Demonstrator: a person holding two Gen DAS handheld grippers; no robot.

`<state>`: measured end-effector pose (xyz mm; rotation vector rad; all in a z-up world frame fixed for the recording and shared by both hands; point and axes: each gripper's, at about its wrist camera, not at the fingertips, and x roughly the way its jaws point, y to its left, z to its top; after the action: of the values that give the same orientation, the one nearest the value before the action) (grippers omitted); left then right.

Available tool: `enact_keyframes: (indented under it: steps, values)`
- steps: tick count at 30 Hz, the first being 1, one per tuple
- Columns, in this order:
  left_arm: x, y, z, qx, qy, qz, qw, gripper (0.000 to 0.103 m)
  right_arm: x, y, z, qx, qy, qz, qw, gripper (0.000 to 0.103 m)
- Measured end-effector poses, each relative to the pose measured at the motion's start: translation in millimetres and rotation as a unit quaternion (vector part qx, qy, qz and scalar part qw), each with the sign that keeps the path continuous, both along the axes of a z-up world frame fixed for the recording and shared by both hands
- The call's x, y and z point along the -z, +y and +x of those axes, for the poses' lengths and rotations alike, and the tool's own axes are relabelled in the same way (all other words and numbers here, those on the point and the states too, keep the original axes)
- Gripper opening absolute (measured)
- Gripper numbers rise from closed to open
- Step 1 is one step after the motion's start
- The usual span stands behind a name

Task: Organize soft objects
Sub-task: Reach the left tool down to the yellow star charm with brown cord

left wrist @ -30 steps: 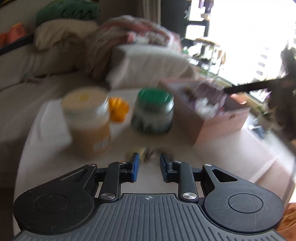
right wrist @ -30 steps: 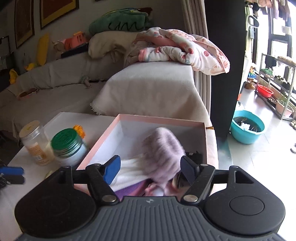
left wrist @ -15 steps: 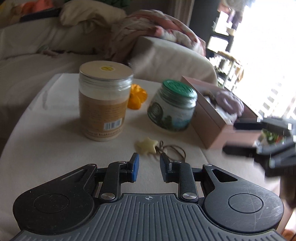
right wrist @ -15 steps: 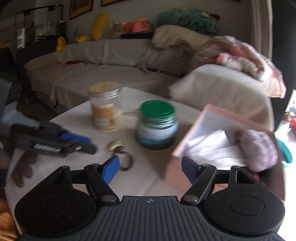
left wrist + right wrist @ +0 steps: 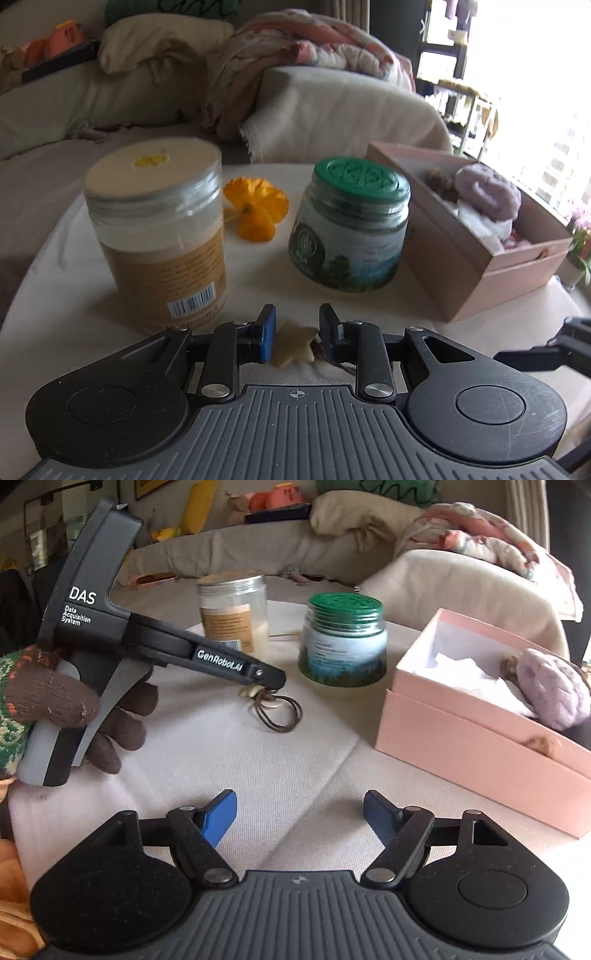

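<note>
Star charm (image 5: 294, 343) between narrowly parted left gripper (image 5: 297, 334) fingers, right gripper (image 5: 300, 812) wide open, empty

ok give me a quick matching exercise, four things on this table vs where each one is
Things:
1. star charm
2. purple plush
3. orange flower
4. green-lidded jar

Places:
a. inside the pink box
b. between the left gripper fingers
c. on the cloth behind the two jars
d. beside the pink box

Pairs: 1-b, 2-a, 3-c, 4-d

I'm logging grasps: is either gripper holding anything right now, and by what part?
Nothing is held. The left gripper is open around the star charm, jaws not touching; the right gripper is open over bare cloth.
</note>
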<state>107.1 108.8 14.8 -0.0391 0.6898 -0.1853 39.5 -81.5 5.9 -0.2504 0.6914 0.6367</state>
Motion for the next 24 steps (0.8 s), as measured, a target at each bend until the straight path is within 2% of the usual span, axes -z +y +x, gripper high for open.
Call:
enact_keyframes:
  steps: [4,12,14,18,21,24]
  values:
    - [-0.5,-0.9,-6.4,0.022,0.002,0.014,0.9997,0.030,0.7,-1.6,-1.9,-0.004,0.002,0.007,1.000,0.082]
    - [-1.8,-6.8,-27.4,0.067,0.011,0.045,0.9967,0.030,2.4,4.4,-2.8,-0.009,-0.005,-0.005,1.000,0.086]
    - [-6.2,0.5,-29.5,0.059,0.009,0.017,0.9981,0.030,2.5,4.8,-1.9,-0.009,-0.005,-0.006,1.000,0.086]
    - [-19.3,24.2,-34.2,-0.001,0.004,-0.041,0.9992,0.030,3.0,5.1,-1.9,-0.009,-0.005,-0.006,1.000,0.087]
    - [-18.5,33.9,-35.1,-0.022,0.045,-0.074,0.9960,0.030,3.0,4.9,-1.9,-0.009,-0.005,-0.006,1.000,0.087]
    - [-11.3,30.4,-32.0,-0.004,0.089,-0.095,0.9915,0.030,3.0,4.9,-1.9,-0.009,-0.005,-0.005,1.000,0.087]
